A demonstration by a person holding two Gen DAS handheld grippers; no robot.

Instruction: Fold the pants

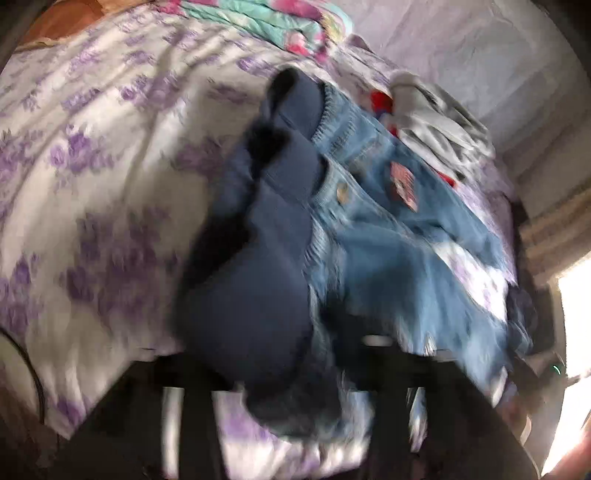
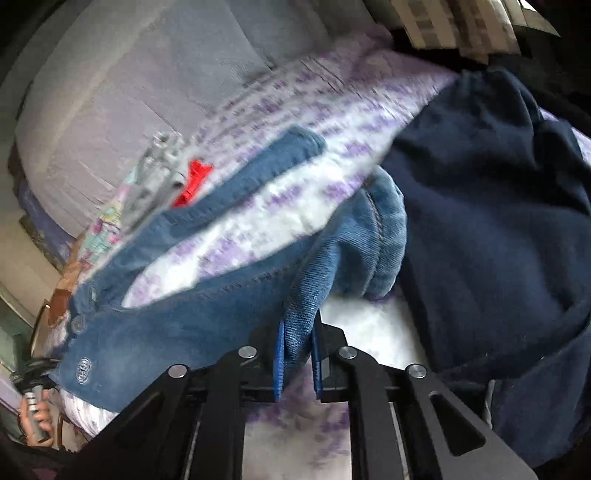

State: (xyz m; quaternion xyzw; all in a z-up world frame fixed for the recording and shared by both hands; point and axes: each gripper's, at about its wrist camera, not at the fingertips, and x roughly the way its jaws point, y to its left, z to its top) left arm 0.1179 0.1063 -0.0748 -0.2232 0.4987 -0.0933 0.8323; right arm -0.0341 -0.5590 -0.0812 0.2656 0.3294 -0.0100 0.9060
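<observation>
Blue jeans (image 1: pixel 384 236) lie spread on a purple-flowered bedsheet (image 1: pixel 96 155), waistband far, legs toward me. Dark navy pants (image 1: pixel 258 258) lie over their left side. My left gripper (image 1: pixel 284 398) is at the near hem of both garments; the view is blurred and the fingertips are buried in cloth, so I cannot tell its state. In the right wrist view my right gripper (image 2: pixel 298 354) is shut on a pinch of the jeans' leg (image 2: pixel 306 295), its blue pads (image 2: pixel 279 362) pressed on the denim. The jeans' waist (image 2: pixel 122 350) stretches left. The navy pants (image 2: pixel 491 221) lie right.
Grey clothing (image 1: pixel 436 122) and a red garment (image 1: pixel 380 99) lie beyond the jeans. A folded floral quilt (image 1: pixel 266 18) sits at the head of the bed. A grey wall (image 2: pixel 122 85) is behind. A hand holding the other gripper's handle (image 2: pixel 35 410) shows at bottom left.
</observation>
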